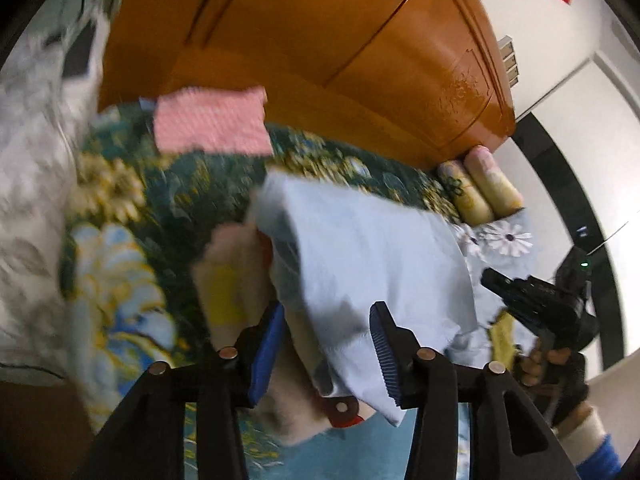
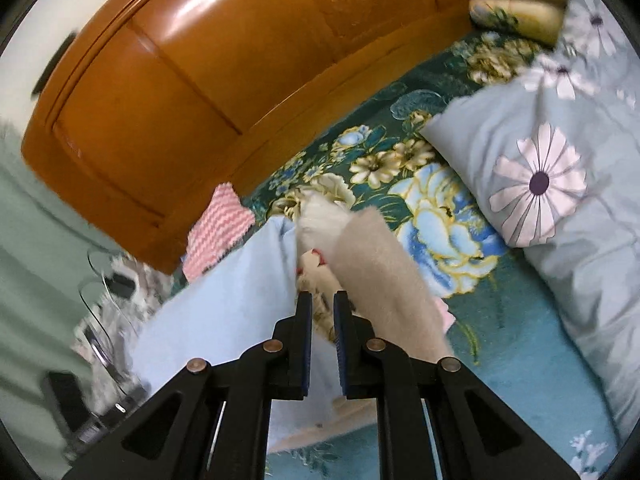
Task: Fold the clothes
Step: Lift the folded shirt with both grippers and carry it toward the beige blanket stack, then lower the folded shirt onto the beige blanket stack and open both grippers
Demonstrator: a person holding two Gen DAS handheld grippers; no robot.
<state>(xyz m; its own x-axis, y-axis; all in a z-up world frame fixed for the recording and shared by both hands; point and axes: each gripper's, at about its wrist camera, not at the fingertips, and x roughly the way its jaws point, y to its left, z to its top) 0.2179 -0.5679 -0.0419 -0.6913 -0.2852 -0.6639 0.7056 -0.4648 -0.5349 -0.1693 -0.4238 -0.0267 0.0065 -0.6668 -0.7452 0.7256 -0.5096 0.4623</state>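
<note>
My left claw (image 1: pixel 328 354) stood part open, its blue pads (image 1: pixel 384 350) apart, with the light blue garment (image 1: pixel 372 256) draped between them; the pads did not press on it as far as I could see

The garment hung over a cream fuzzy garment (image 1: pixel 236 280) with a yellow patch, both lying on the bed with the green floral sheet (image 1: pixel 132 208). Red trim with a snap (image 1: pixel 342 408) showed at the near edge, just under the blue cloth

My right claw (image 2: pixel 322 336) was nearly closed, only a narrow slot left between the pads. Cloth of the two garments lay in and behind that slot; I could not tell whether the pads pinched it. In that view the light blue garment (image 2: pixel 224 312) ran off to the left of the claw and the cream fuzzy garment (image 2: pixel 376 264) to the right and far side

A folded pink knitted piece (image 1: pixel 210 122) lay at the far side of the bed against the wooden headboard (image 1: pixel 320 40). A grey-blue pillow with a white daisy print (image 2: pixel 560 168) sat on the right. Two rolled cloths (image 1: pixel 484 188) lay in the far right corner by the headboard

From the left wrist I saw my right hand (image 1: pixel 560 364) holding the other claw's black body at the right edge; the picture was motion-blurred on the left
</note>
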